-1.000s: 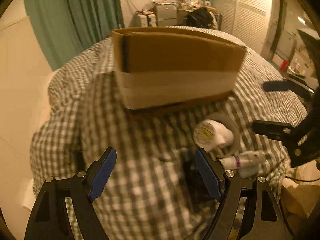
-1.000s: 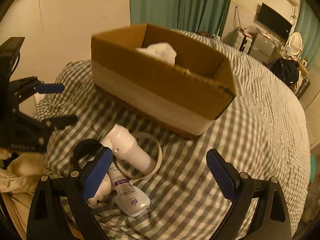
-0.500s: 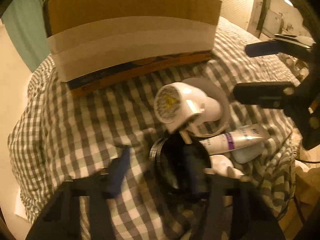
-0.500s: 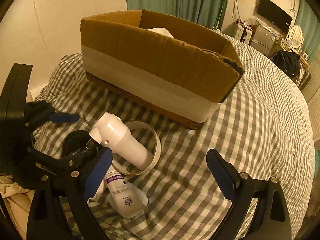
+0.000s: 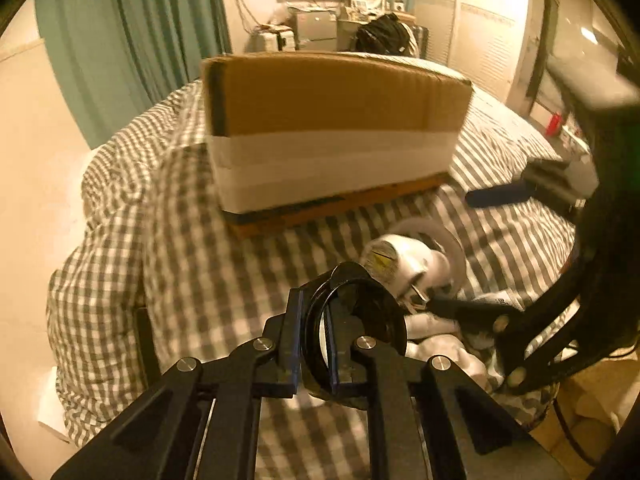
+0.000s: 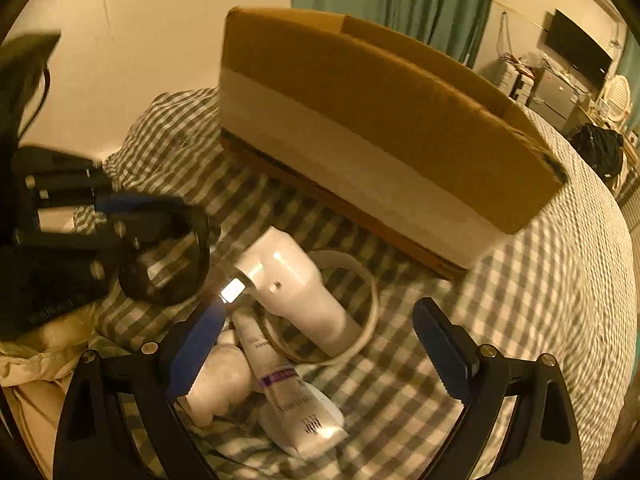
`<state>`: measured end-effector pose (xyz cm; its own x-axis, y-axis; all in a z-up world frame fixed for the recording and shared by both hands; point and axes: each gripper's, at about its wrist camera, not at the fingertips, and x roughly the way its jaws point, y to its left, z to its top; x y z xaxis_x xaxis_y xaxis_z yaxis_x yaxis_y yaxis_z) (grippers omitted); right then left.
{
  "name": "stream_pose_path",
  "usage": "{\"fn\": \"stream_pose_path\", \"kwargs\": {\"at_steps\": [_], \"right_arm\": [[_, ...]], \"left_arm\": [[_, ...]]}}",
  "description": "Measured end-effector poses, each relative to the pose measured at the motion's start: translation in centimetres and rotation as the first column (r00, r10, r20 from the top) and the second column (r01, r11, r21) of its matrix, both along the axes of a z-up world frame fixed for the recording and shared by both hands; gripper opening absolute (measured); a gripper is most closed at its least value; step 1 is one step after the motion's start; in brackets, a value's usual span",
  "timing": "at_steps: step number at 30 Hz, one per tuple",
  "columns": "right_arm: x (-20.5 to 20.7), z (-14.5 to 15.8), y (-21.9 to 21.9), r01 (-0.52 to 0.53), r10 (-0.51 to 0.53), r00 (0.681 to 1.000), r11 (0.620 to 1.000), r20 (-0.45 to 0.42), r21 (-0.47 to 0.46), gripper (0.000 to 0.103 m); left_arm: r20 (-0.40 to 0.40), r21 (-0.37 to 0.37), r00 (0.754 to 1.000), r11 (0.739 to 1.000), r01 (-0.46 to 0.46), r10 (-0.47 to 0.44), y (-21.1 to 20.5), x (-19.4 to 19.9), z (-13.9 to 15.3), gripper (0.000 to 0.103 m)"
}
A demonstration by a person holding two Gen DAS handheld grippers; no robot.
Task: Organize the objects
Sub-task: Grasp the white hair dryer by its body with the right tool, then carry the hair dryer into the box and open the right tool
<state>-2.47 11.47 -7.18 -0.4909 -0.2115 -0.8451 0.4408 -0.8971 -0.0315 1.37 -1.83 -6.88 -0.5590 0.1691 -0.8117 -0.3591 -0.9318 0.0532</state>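
My left gripper (image 5: 314,344), angled down over the bed (image 5: 192,264), has just clenched on the black ring's (image 5: 352,332) rim; it's glossy, round, hollow. Right gripper (image 6: 320,344) gapes wide.

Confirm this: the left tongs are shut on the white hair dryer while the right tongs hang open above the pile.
Wrong. The left tongs are shut on the black ring, not the white hair dryer, as the left wrist view shows. The right tongs do hang open above the pile.

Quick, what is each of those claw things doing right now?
Left gripper: closed on the black ring.
Right gripper: open, holding nothing.
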Motion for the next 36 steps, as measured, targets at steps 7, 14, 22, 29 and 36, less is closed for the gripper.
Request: {"fn": "stream_pose_path", "kwargs": {"at_steps": [7, 14, 22, 29, 36], "right_arm": [[-1.5, -2.1, -2.8, -0.046, 0.046, 0.999, 0.997, 0.009, 0.056, 0.094], [-2.8, -2.9, -3.8, -0.062, 0.061, 0.998, 0.997, 0.025, 0.053, 0.065], [-2.0, -1.2, -3.6, -0.066, 0.066, 0.998, 0.998, -0.021, 0.026, 0.061], [-1.1, 2.6, -2.3, -0.056, 0.054, 0.996, 0.998, -0.073, -0.035, 0.061], [-0.1, 7.1, -0.4, -0.053, 0.041, 0.99, 0.995, -0.136, -0.087, 0.061]], "left_arm": [[0.003, 0.0, 0.999, 0.999, -0.04, 0.04, -1.7, -1.7, -0.3, 0.01], [0.024, 0.006, 0.999, 0.999, -0.044, 0.044, -1.8, -2.0, -1.1, 0.01], [0.005, 0.008, 0.999, 0.999, -0.039, 0.039, -1.6, -1.8, -0.4, 0.01], [-0.055, 0.021, 0.998, 0.999, -0.035, 0.036, -1.2, -1.3, 1.9, 0.01], [-0.125, 0.028, 0.992, 0.999, -0.018, 0.021, -0.4, -0.9, 5.1, 0.01]]}}
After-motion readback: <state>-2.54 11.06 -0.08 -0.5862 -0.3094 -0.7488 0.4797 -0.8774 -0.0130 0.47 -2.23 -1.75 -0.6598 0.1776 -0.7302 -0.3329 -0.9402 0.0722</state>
